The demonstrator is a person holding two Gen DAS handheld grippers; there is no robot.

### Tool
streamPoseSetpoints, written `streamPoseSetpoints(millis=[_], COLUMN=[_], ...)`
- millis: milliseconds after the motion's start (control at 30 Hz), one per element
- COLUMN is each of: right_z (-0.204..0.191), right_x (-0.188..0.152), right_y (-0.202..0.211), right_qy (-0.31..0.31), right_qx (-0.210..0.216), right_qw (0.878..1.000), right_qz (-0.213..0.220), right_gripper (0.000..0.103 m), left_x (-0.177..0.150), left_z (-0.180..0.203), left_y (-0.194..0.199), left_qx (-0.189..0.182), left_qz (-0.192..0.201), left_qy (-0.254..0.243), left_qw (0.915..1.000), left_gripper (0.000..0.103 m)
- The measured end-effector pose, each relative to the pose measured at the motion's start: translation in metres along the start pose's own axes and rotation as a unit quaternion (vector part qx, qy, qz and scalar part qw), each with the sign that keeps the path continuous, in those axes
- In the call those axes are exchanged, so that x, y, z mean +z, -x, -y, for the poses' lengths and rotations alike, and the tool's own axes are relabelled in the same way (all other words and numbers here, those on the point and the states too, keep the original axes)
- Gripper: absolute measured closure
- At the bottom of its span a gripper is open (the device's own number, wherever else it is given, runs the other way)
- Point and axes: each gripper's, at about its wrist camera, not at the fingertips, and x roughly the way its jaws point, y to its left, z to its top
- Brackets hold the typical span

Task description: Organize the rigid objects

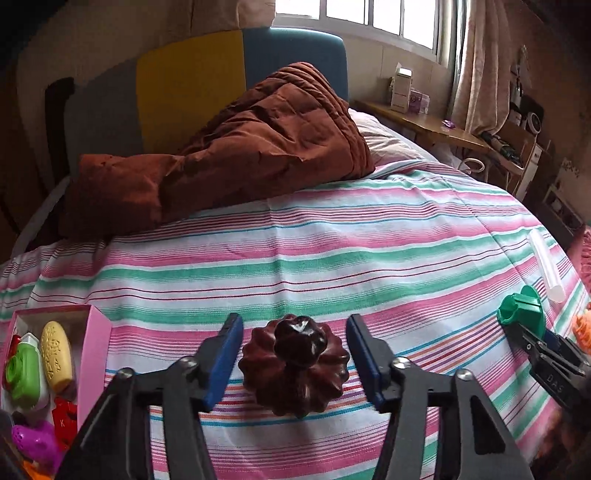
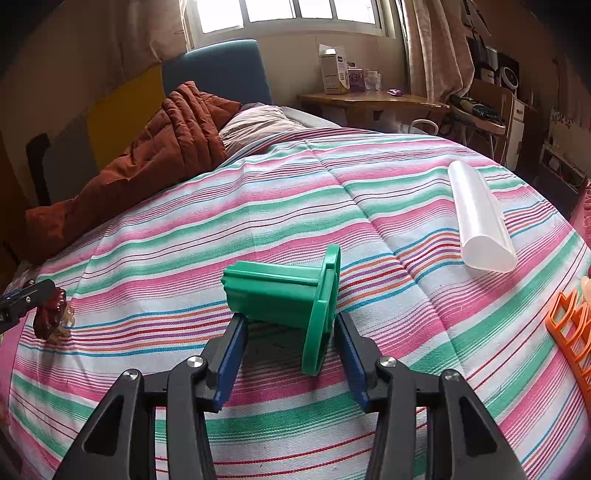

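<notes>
Our left hand-held gripper has its jaws around the dark fluted piece on the striped bed, and small gaps show at both pads, so it is not yet clamped. The right hand-held gripper is clamped on the green flanged part. Closing off-centre, we may tip the piece; the pink box is already crowded.

Blown-out window backlight; dim vignetted corners; strong fisheye bending.
</notes>
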Motion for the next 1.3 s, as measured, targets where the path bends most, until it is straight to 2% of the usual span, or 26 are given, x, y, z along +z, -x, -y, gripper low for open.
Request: streamPoseSetpoints(millis=[33, 133, 333, 633, 700, 833, 900, 967, 1200, 1300], right_z=[0.000, 0.000, 0.000, 0.002, 0.001, 0.000, 0.001, 0.003, -0.010, -0.015], right_x=[0.000, 0.000, 0.000, 0.000, 0.001, 0.002, 0.004, 0.008, 0.025, 0.027], right_y=[0.000, -0.001, 0.000, 0.001, 0.001, 0.003, 0.005, 0.006, -0.004, -0.015], right_qy=[0.000, 0.000, 0.002, -0.004, -0.001, -0.001, -0.005, -0.009, 0.018, 0.026], right_qx=[0.000, 0.000, -0.002, 0.003, 0.002, -0.003, -0.003, 0.001, -0.024, -0.053], right_qw=[1.000, 1.000, 1.000, 1.000, 1.000, 1.000, 1.000, 1.000, 0.999, 0.998], right_qz=[0.000, 0.000, 0.001, 0.004, 0.002, 0.002, 0.001, -0.002, -0.012, -0.030], right_gripper=[0.054, 0.054, 0.054, 0.053, 0.051, 0.036, 0.034, 0.028, 0.026, 0.026], left_x=[-0.003, -0.008, -0.025, -0.067, -0.077, -0.092, -0.096, -0.100, -0.108, -0.109], left_z=[-0.002, -0.004, -0.004, -0.020, -0.022, -0.029, -0.032, -0.036, -0.042, -0.046], left_y=[0.001, 0.011, 0.034, 0.072, 0.080, 0.097, 0.106, 0.115, 0.141, 0.151], left_qx=[-0.005, -0.012, -0.028, -0.054, -0.064, -0.079, -0.084, -0.089, -0.103, -0.105], left_qz=[0.002, 0.021, 0.034, 0.035, 0.033, 0.030, 0.030, 0.034, 0.047, 0.052], left_qy=[0.003, -0.001, -0.011, 0.030, 0.037, 0.047, 0.047, 0.047, 0.051, 0.049], left_qw=[1.0000, 0.9997, 0.9990, 0.9975, 0.9967, 0.9953, 0.9949, 0.9943, 0.9923, 0.9919], left_gripper=[0.060, 0.080, 0.079, 0.079, 0.080, 0.079, 0.079, 0.080, 0.080, 0.079])
